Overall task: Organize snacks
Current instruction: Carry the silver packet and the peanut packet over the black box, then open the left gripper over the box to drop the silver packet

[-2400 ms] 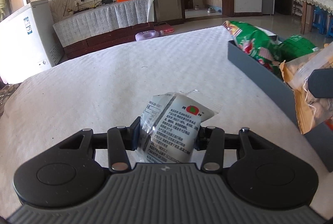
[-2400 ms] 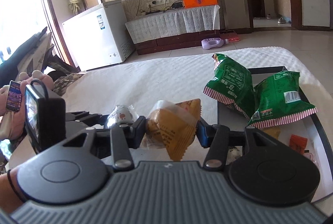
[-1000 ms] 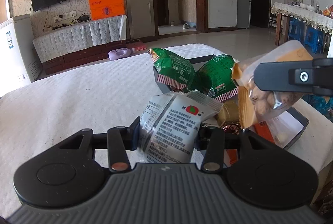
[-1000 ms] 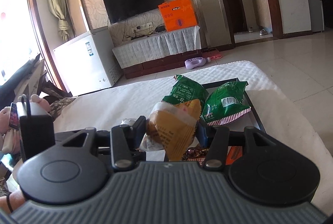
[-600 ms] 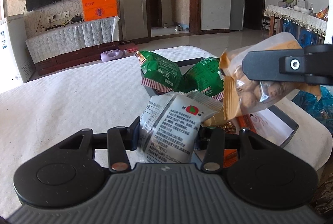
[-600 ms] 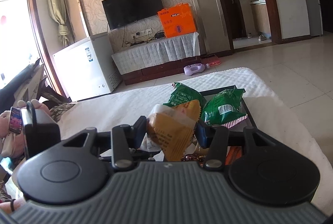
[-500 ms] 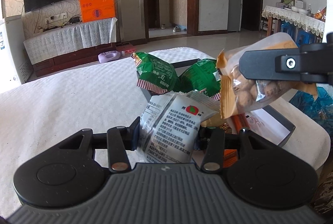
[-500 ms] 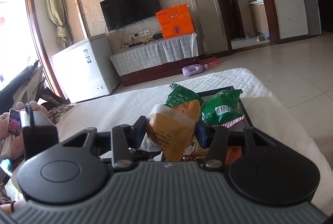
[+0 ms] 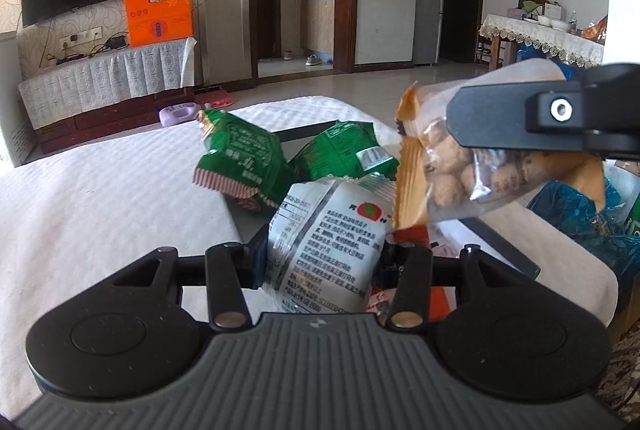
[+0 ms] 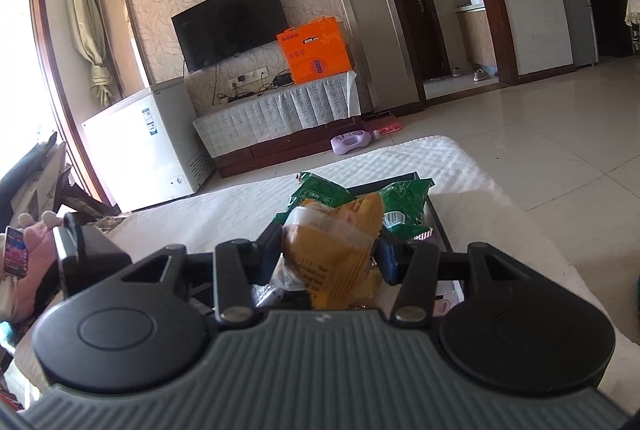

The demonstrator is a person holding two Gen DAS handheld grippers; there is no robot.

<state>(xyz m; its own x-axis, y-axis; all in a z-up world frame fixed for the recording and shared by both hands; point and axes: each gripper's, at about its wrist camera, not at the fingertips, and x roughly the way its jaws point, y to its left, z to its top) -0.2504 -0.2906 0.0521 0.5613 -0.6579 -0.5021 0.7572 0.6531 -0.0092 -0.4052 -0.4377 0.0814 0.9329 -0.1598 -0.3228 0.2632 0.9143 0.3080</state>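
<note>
Both grippers have carried packets from the table's left side over the tray [image 9: 496, 242]: left gripper [image 9: 324, 258] clamps white packet [image 9: 328, 246], right gripper [image 10: 328, 250] clamps orange packet [image 10: 336, 246]. Placing step; next, lower and release into tray.

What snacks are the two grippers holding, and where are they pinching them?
The left gripper pinches a silver-white snack packet across its middle. The right gripper pinches an orange snack bag across its middle.
</note>
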